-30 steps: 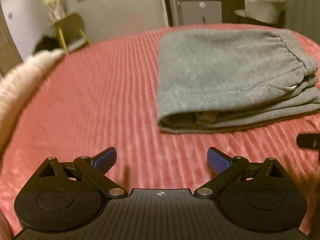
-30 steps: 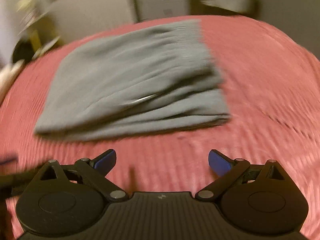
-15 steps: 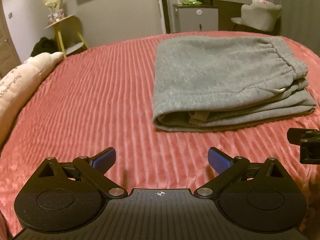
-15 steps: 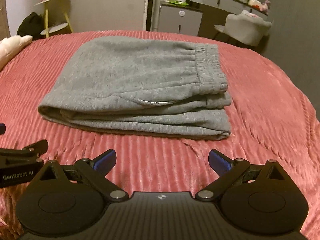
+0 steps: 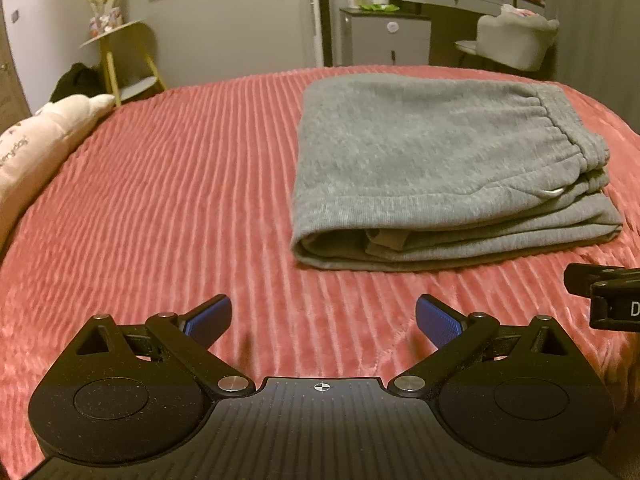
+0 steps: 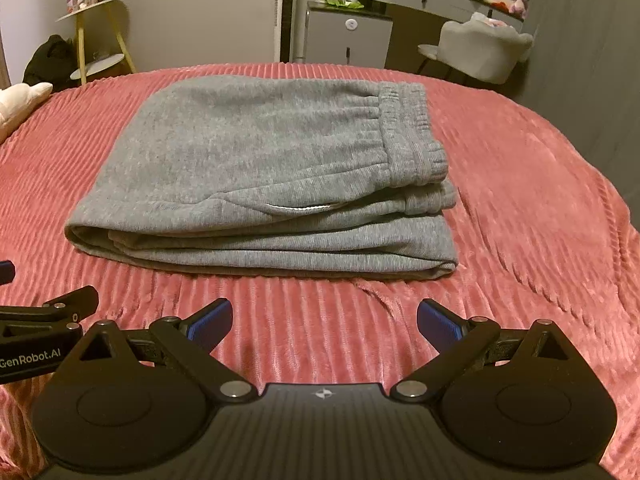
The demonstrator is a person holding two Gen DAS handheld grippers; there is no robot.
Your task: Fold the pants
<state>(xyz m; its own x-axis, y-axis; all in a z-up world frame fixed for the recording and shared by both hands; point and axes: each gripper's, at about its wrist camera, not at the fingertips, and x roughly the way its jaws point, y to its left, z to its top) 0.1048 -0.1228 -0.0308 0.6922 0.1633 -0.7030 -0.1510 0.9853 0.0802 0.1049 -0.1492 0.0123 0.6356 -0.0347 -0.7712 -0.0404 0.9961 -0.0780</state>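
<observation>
Left wrist view: left hand-held gripper (image 5: 323, 318) spread wide, blue pads holding nothing, low over the bedspread.
Right wrist view: right hand-held gripper (image 6: 325, 319) likewise spread wide and holding nothing, just short of the near edge of the pants.
Pants: grey sweatpants (image 6: 272, 184) folded into a compact stack, lying flat on the red ribbed bedspread (image 6: 520, 208); in the left view the same stack (image 5: 440, 172) sits to the right of centre.
Waistband: elastic band (image 6: 412, 132) on the top layer, along the right side of the stack.
Near edge: layered folds stacked fairly evenly; rounded fold at the near-left corner; a pale strip shows at the pocket opening (image 6: 300, 208).
Right edge: lower layers stick out slightly past the waistband.
Bedspread by the stack: small wrinkles off the near-right corner.
Open room: bare bedspread on all visible sides of the pants, widest to the left; a narrow band lies between the pads and the near edge.
Gripper spacing: side by side, each showing at the edge of the other's view; right one (image 5: 608, 300), left one (image 6: 44, 320).
Left margin: pale pillow (image 5: 36, 148) on the bed's left edge, well apart from the pants.
Far background: yellow-legged side stand (image 6: 96, 36), grey cabinet (image 6: 348, 36), pale chair (image 6: 484, 48) beyond the bed.
</observation>
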